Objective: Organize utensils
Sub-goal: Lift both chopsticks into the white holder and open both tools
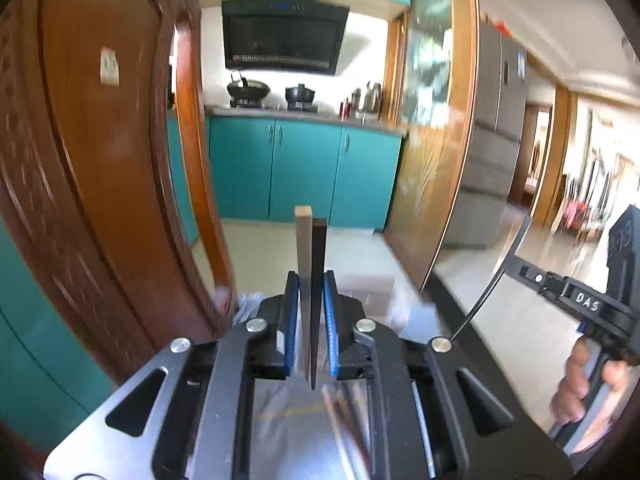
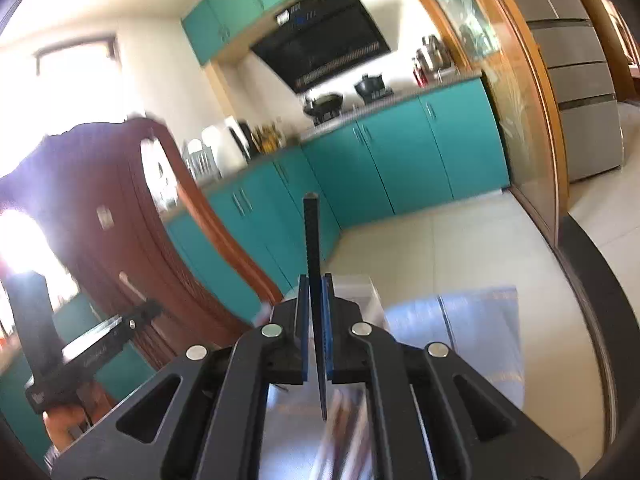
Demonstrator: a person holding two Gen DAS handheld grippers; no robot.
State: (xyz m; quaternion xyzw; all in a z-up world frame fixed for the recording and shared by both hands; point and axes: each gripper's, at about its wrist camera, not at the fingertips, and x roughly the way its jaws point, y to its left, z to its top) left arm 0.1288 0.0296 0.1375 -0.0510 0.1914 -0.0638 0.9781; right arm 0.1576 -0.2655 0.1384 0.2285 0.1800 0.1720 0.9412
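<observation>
My left gripper [image 1: 312,280] is shut on two chopsticks [image 1: 311,264], one pale and one dark, which stand side by side between the blue pads and stick out forward. My right gripper [image 2: 315,280] is shut on a single dark chopstick [image 2: 313,240] that points ahead, its thin tip running back under the jaws. In the left wrist view the right gripper's body [image 1: 588,304] shows at the right edge with a hand [image 1: 580,384] on its grip. Blurred utensils [image 1: 344,420] lie below on a shiny table surface [image 2: 472,344].
A carved wooden chair back [image 1: 100,184] stands close on the left. A clear plastic box [image 2: 352,292] sits just beyond the jaws. Farther off are teal kitchen cabinets [image 1: 296,168], a stove with pots [image 1: 248,90], a glass sliding door [image 1: 432,120] and a grey fridge [image 1: 496,128].
</observation>
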